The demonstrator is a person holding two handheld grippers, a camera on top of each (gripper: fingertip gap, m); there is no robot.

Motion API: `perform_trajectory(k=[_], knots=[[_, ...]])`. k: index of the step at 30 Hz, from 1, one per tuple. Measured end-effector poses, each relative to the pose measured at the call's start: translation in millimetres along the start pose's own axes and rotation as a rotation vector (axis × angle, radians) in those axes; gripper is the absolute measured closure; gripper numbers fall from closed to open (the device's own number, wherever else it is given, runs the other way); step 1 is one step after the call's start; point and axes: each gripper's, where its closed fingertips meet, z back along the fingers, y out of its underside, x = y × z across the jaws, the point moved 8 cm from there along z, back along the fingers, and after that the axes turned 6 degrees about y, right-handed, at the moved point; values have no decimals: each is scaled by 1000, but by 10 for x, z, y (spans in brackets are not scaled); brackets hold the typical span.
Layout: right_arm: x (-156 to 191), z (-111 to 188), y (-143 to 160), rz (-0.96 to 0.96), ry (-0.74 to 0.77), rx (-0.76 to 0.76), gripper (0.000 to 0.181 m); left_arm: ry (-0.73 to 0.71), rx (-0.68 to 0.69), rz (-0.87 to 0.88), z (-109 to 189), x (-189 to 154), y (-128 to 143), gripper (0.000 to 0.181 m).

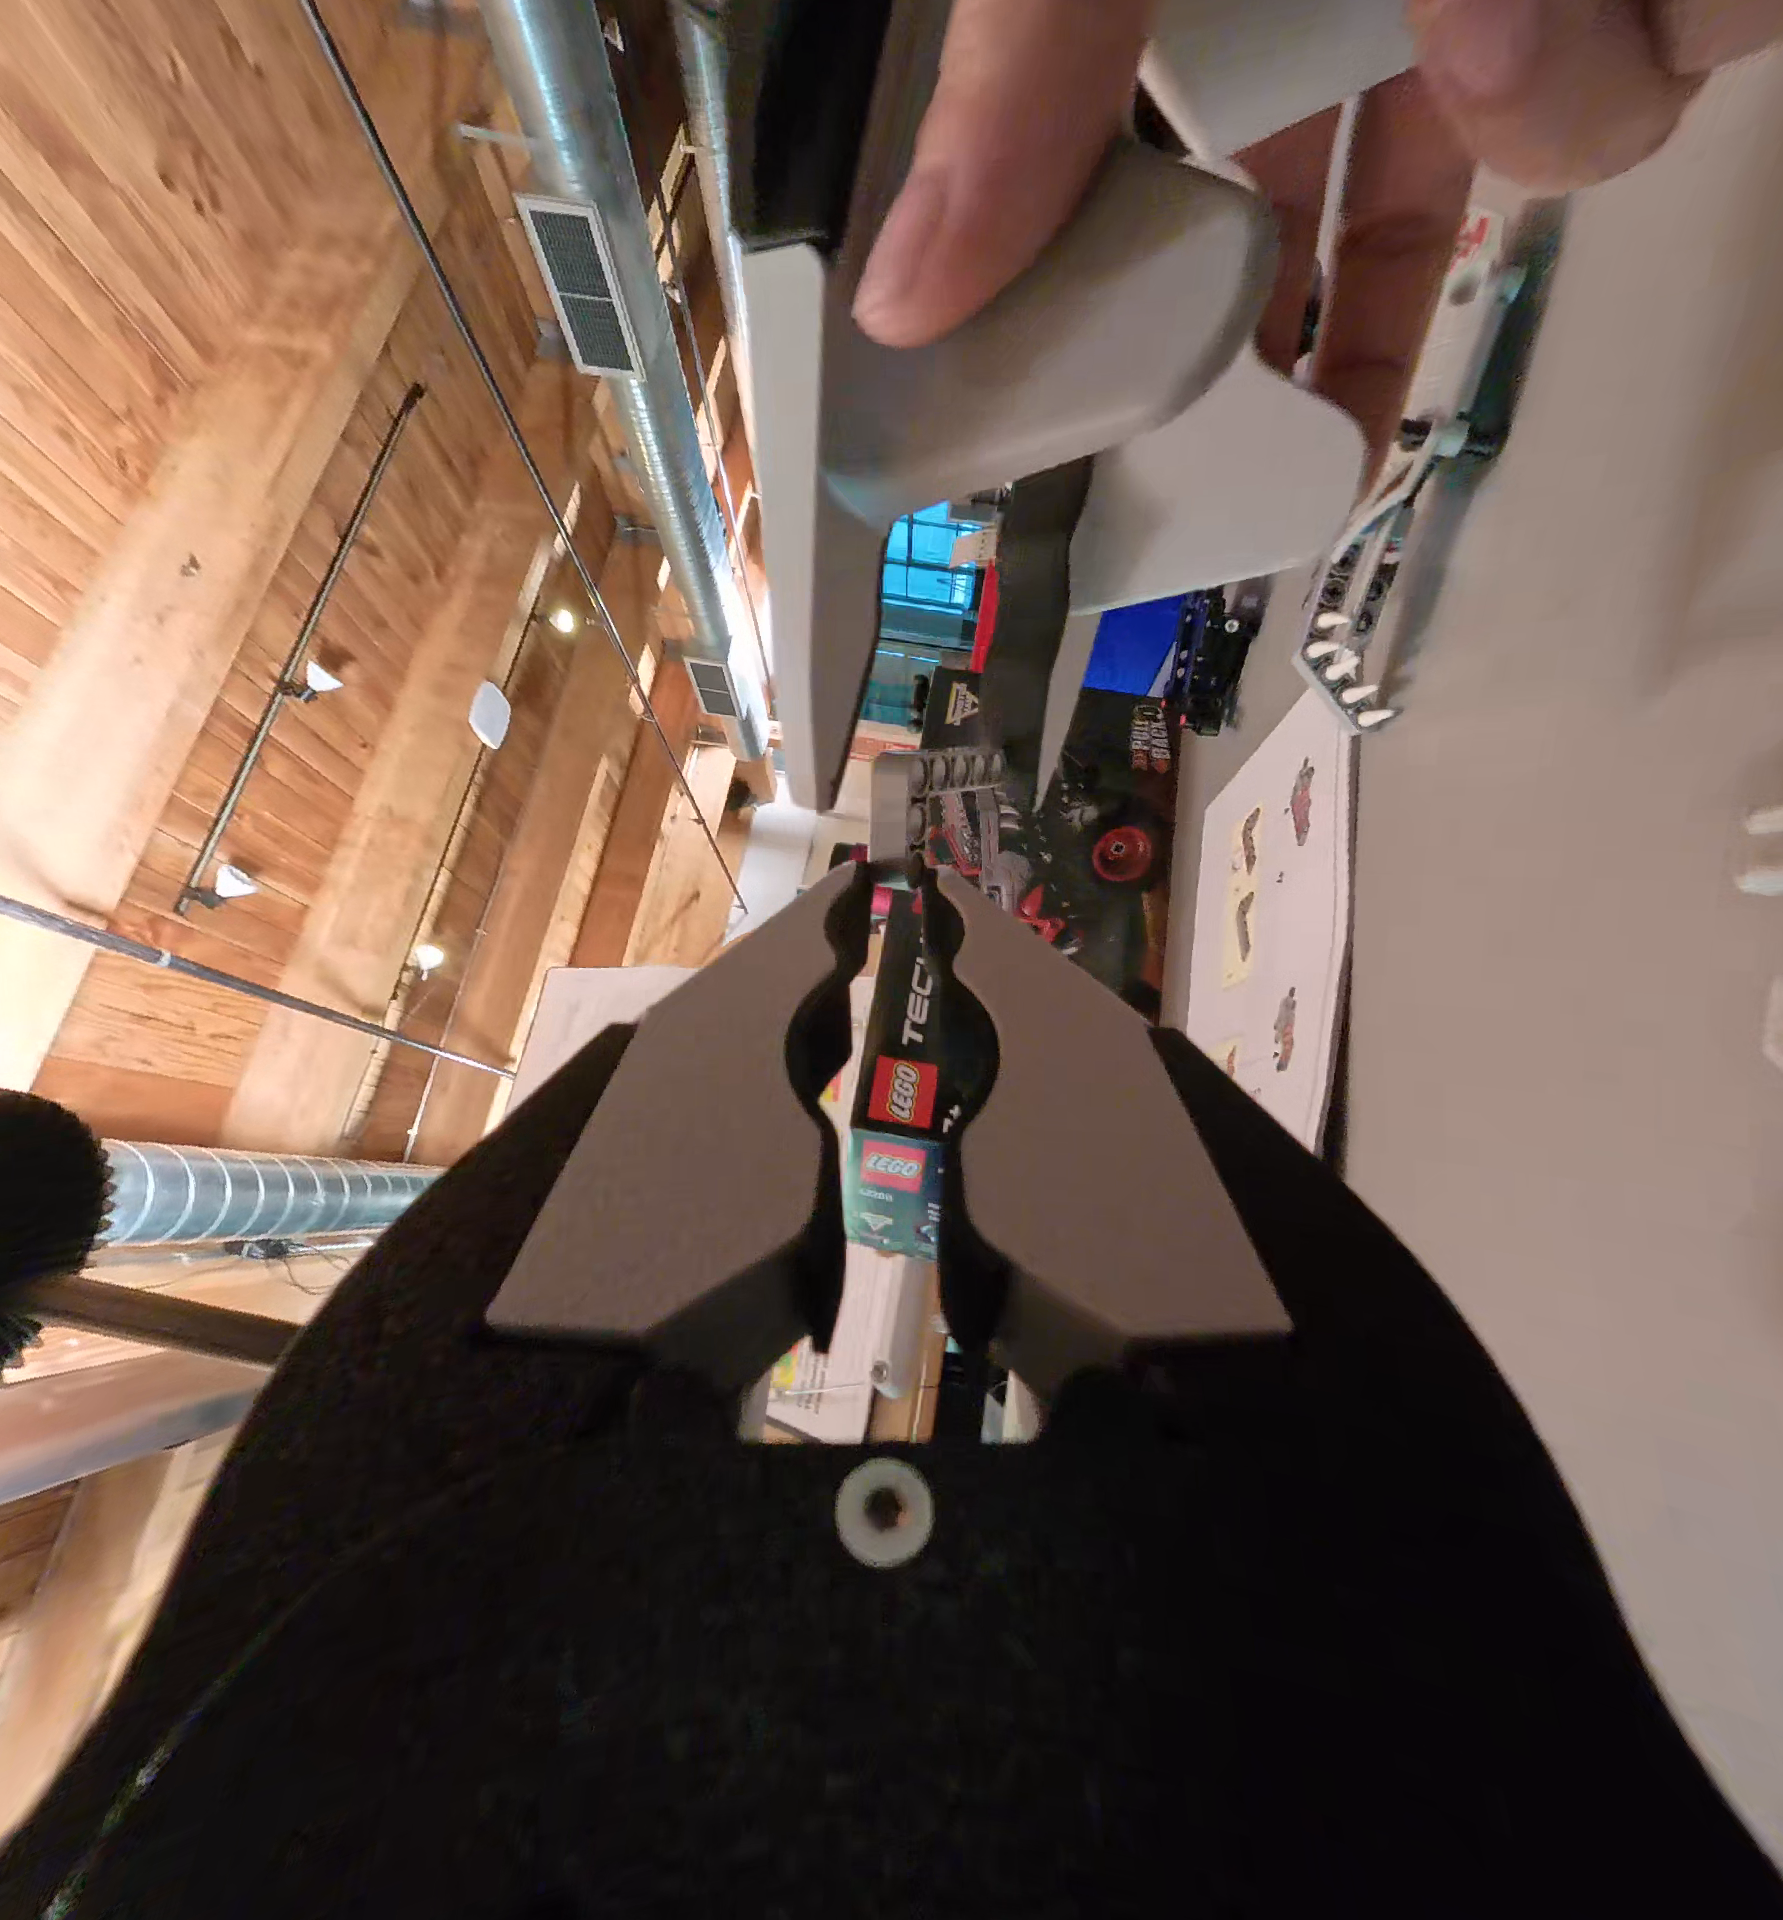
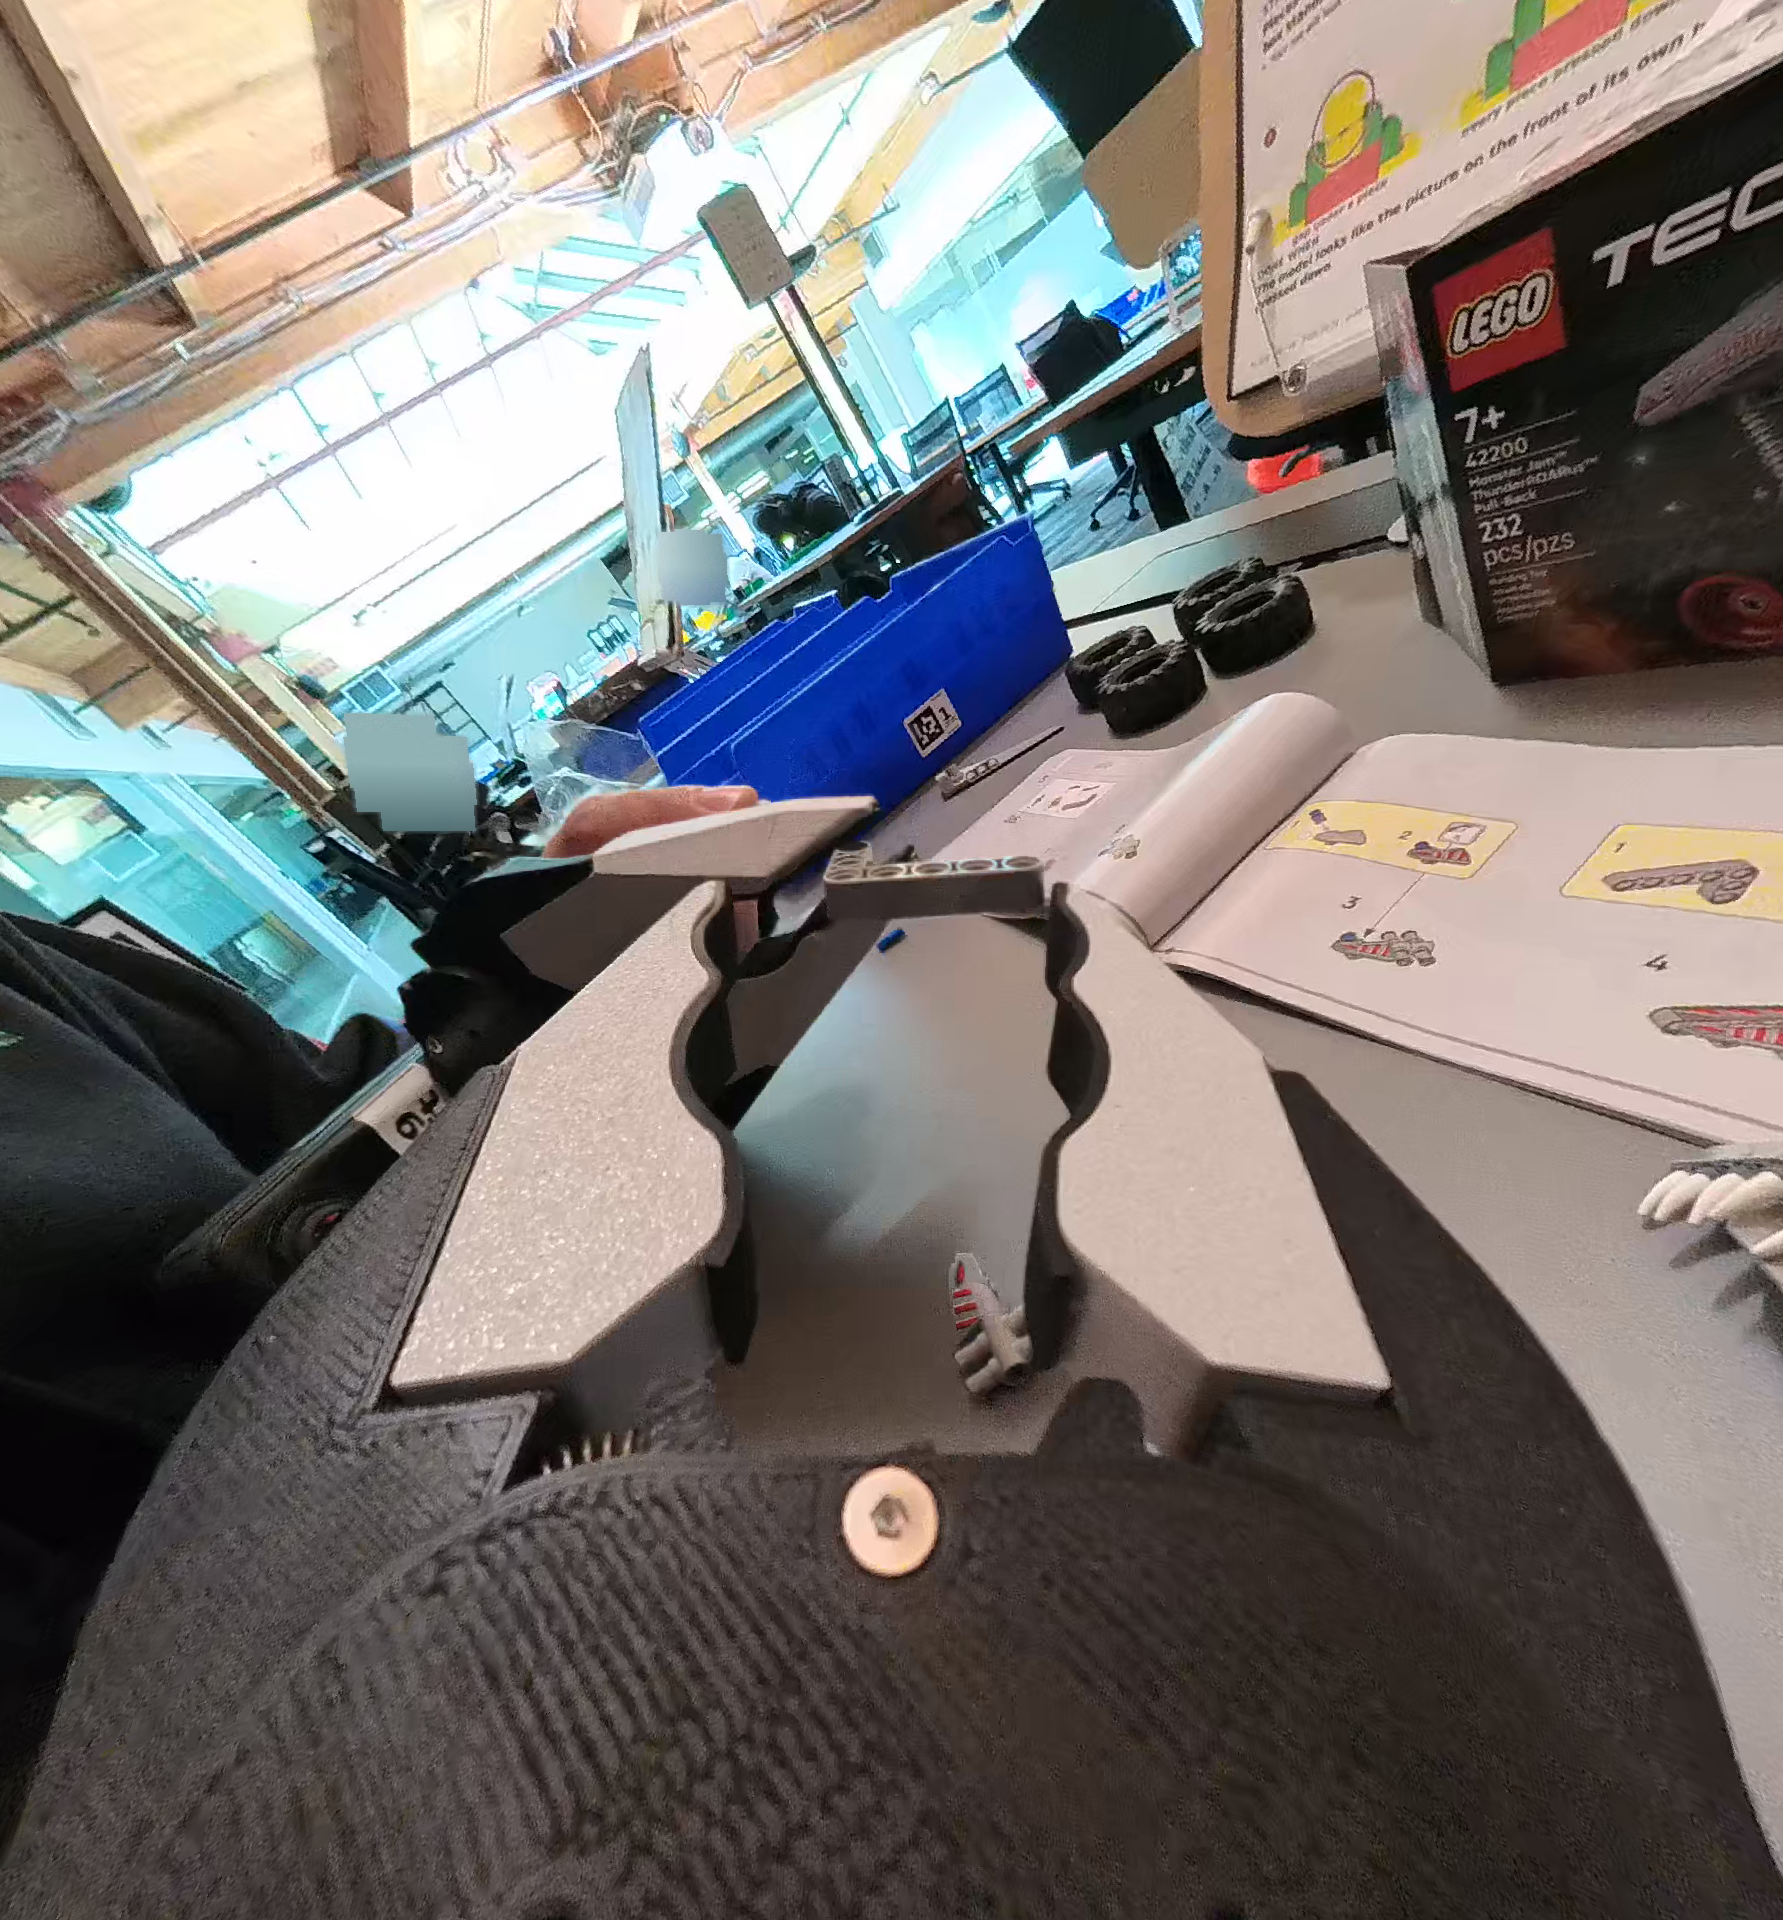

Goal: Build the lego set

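Observation:
A grey lego beam [image 2: 939, 883] with a row of holes hangs in the air above the grey table [image 2: 897, 1143]. My left gripper [image 1: 892, 878] is shut on one end of the beam [image 1: 944, 774]. One of its fingers [image 2: 731, 831] comes in from the left in the right wrist view. My right gripper [image 2: 892, 904] is open, its tips on either side of the beam, and the right tip is close to the beam's free end. A hand holds that gripper at the top of the left wrist view, one finger [image 1: 804, 520] showing.
The lego box [image 2: 1645, 468] stands at the back right, the open instruction booklet [image 2: 1489, 914] before it. Black tyres [image 2: 1188, 644] and a blue bin [image 2: 866, 665] lie behind. A toothed grey assembly [image 2: 1749, 1205] and a small grey-red piece [image 2: 980, 1320] lie near. A dark sleeve [image 2: 87, 1143] is at the left. My two grippers' fingertips are within a few centimetres of each other. The small grey-red piece [image 2: 980, 1320] is about equally far from each gripper, around 12 centimeters.

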Motion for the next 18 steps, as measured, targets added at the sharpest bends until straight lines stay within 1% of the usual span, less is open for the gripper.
perform_trajectory(k=[1, 3, 7, 9, 11, 13, 15, 16, 18], knots=[[1, 0, -1, 18, 11, -1, 126, -5, -3, -9, -3, -6, -11, 175], [-26, 17, -2, 64, 54, -12, 140, -7, -22, -10, 0, -7, -39, 175], [-60, 36, 2, 93, 38, -3, 141, 16, -46, 7, 0, -26, -64, 175], [-77, 49, 2, 124, 18, -1, 141, 44, -80, 50, 3, -39, -65, 176], [-103, 71, 7, 185, 6, 47, 141, 95, -126, 89, 2, -72, -63, 175], [-125, 110, 5, 290, 7, 107, 141, 173, -163, 127, -2, -133, -70, 172], [-127, 176, -11, 404, -1, 166, 141, 294, -204, 184, 2, -193, -80, 158], [-129, 218, -18, 465, -5, 200, 141, 373, -233, 243, 11, -216, -72, 152], [-85, 300, -12, 602, -38, 259, 141, 548, -294, 431, 37, -234, -21, 146]])
